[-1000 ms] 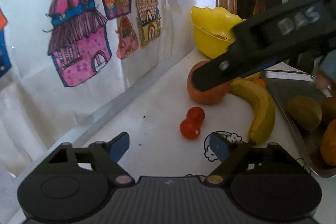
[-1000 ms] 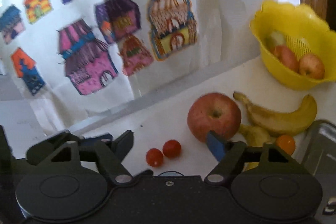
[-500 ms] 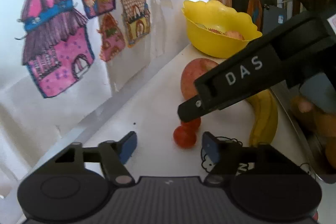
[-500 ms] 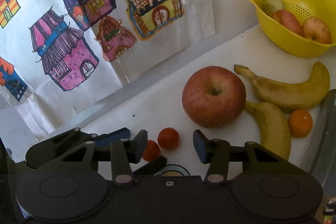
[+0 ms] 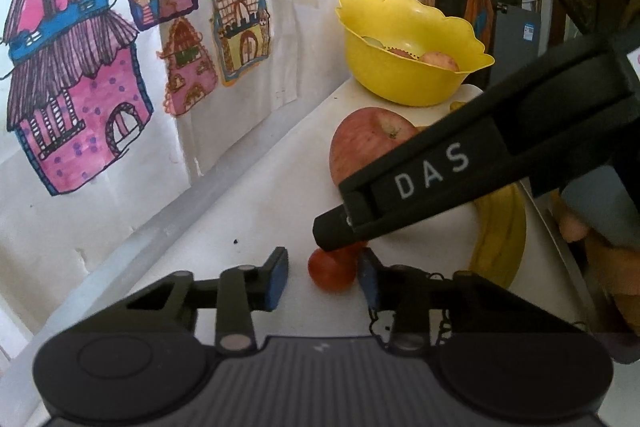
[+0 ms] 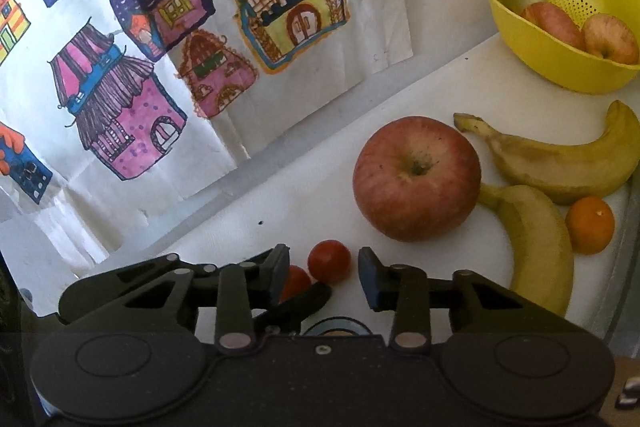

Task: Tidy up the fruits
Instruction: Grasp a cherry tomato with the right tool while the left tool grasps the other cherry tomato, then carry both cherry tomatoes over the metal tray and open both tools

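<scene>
Two red cherry tomatoes lie on the white counter. One tomato (image 5: 332, 271) sits between the blue pads of my left gripper (image 5: 322, 277). Its jaws are closing; the right pad is at the tomato's side and a gap remains on the left. The other tomato (image 6: 329, 261) lies between the fingers of my right gripper (image 6: 324, 273). Those jaws are closing too, with gaps on both sides. The first tomato (image 6: 294, 283) shows partly behind the right gripper's left finger. The right gripper's black finger (image 5: 420, 183) crosses the left wrist view.
A big red apple (image 6: 416, 179), two bananas (image 6: 560, 163) (image 6: 536, 247) and a small orange (image 6: 590, 225) lie to the right. A yellow bowl (image 6: 560, 67) holding apples stands behind them. A metal tray (image 6: 628, 267) lies at the right edge. House drawings (image 6: 120, 115) cover the wall.
Both grippers' jaws have narrowed from wide to close around the tomatoes. The left gripper has moved in toward them. The right gripper's finger has come down across the left wrist view.
</scene>
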Demonstrator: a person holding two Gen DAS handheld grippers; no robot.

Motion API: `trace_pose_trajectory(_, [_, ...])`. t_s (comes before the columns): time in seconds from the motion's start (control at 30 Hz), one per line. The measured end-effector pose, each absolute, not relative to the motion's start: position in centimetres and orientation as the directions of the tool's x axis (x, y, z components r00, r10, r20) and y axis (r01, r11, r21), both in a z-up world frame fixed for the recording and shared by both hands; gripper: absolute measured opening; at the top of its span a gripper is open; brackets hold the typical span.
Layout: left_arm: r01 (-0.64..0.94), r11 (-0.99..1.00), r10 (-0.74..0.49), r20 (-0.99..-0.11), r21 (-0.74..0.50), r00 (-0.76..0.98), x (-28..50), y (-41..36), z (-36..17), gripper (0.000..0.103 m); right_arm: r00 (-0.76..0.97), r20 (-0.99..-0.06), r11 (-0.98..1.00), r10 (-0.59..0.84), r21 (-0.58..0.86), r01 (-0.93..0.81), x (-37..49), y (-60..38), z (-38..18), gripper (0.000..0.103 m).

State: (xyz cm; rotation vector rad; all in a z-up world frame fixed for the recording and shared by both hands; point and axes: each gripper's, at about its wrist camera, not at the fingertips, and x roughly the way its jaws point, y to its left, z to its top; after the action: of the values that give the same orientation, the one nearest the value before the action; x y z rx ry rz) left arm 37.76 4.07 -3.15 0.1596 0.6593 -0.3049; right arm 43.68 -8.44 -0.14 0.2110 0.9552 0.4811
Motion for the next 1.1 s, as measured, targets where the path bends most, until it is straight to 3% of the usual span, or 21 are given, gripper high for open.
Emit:
trace_pose_trajectory(0.13, [0.329,0.944,-0.236,-0.627,0.033,0.742,38.0,4.1,-3.1,0.027,0.495,-0.727,0.878,0.477,0.366,-0.309,43.4,-8.1,0.1,0.030])
trace_pose_trajectory(0.2, [0.325,0.945,-0.234,-0.631,0.031,0.740,37.9,4.1,-3.0,0.026,0.495,-0.731,0.882,0.469,0.360,-0.303,43.3,-8.1,0.1,0.019])
trace_pose_trajectory(0.33, [0.310,0.951,-0.225,-0.635,0.023,0.738,37.2,4.2,-2.8,0.026,0.487,-0.737,0.882,0.468,0.359,-0.304,43.2,-8.1,0.1,0.021])
trace_pose_trajectory(0.47, [0.304,0.953,-0.227,-0.642,0.011,0.733,36.4,4.7,-2.6,0.026,0.483,-0.748,0.888,0.455,0.339,-0.310,43.2,-7.5,-0.4,0.029])
trace_pose_trajectory(1.1, [0.252,0.968,-0.202,-0.628,-0.009,0.752,33.4,5.9,-1.4,0.026,0.515,-0.708,0.871,0.483,0.326,-0.368,39.5,-9.3,1.7,0.025])
